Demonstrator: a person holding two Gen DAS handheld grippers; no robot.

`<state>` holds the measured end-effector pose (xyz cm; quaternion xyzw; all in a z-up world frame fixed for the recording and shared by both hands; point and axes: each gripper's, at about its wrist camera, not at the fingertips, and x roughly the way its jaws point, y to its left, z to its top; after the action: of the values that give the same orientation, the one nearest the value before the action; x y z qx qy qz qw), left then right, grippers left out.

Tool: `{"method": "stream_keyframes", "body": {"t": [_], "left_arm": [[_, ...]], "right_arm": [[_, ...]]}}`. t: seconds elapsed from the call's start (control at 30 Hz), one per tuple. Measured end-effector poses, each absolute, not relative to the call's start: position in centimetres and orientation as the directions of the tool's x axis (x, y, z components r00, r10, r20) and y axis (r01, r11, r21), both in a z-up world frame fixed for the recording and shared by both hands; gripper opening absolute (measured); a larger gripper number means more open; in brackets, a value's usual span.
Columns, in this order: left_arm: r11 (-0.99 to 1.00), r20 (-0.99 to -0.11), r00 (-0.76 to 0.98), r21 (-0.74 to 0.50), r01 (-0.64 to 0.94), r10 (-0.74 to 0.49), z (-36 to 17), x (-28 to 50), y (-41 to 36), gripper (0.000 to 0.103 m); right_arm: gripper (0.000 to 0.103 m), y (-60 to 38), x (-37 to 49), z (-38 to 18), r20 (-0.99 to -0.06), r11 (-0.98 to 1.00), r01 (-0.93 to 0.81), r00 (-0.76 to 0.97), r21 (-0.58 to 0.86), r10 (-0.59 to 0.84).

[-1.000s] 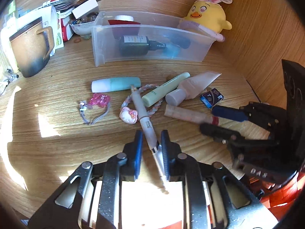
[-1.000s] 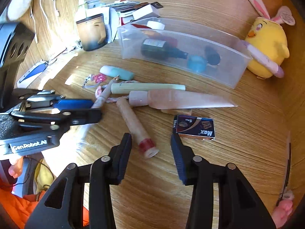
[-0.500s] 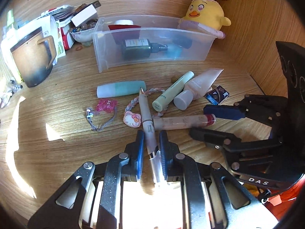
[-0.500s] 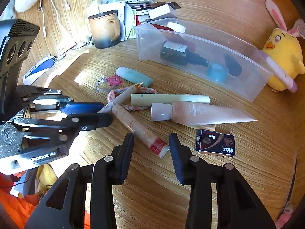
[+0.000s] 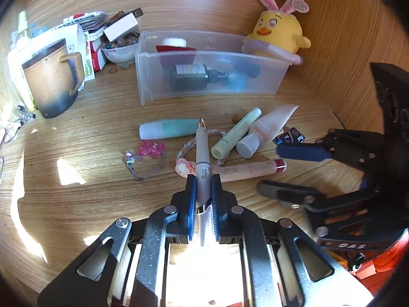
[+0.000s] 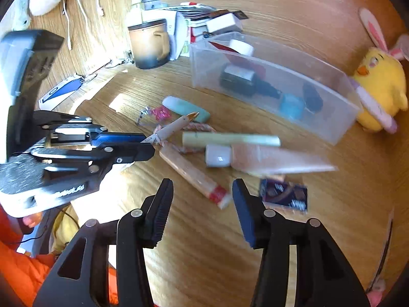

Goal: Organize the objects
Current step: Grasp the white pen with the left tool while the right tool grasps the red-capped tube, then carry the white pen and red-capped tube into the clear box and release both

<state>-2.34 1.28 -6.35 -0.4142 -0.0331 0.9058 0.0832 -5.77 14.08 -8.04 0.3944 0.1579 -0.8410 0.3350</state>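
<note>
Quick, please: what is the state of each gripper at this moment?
Left gripper: closed on the cream pen, its gold tip pointing away.
Right gripper: open, jaws just widened, holding nothing; the red-capped tube lies just beyond its tips.

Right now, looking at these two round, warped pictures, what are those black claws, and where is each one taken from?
No robot here: a person holds a hand tool in each hand, each with two fingers and a wide-angle camera looking along them. One picture is from the left tool, the other from the right.

The left gripper is shut on a cream pen, lifted at an angle. The right gripper has just been opening; nothing is between its fingers, which hover by a red-capped tube.

On the wooden desk lie more tubes, a clear bin holding a dark bottle, a brown mug and a yellow plush chick.
</note>
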Motion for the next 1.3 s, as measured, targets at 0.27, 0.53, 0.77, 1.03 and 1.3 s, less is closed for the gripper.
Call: {"method": "stream_keyframes", "body": {"t": [0.27, 0.53, 0.77, 1.03, 1.3], "left_arm": [[-0.983, -0.703, -0.688, -0.153, -0.102, 0.18, -4.5, -2.1, -0.1, 0.01], [-0.979, -0.68, -0.707, -0.185, -0.087, 0.192, -3.5, -2.5, -0.8, 0.01], [-0.975, -0.651, -0.731, -0.198, -0.096, 0.204, -2.1, -3.3, -0.7, 0.01], [-0.978, -0.605, -0.771, -0.169, -0.119, 0.199, 0.0, -5.0, 0.1, 0.01], [-0.974, -0.593, -0.776, -0.187, -0.126, 0.214, 1.3, -7.9, 0.0, 0.01]], "right_arm": [[0.024, 11.1, -6.4, -9.2, -0.794, -0.676, 0.735, -0.441, -0.053, -0.417], [0.014, 11.7, -5.4, -9.0, -0.777, -0.682, 0.731, -0.439, -0.018, -0.451], [0.014, 13.5, -5.8, -6.0, -0.715, -0.731, 0.682, -0.496, 0.03, -0.492], [0.014, 15.7, -9.1, -2.6, -0.644, -0.801, 0.595, -0.588, 0.065, -0.49], [0.014, 17.6, -11.7, -0.2, -0.592, -0.848, 0.521, -0.656, 0.094, -0.469]]}}
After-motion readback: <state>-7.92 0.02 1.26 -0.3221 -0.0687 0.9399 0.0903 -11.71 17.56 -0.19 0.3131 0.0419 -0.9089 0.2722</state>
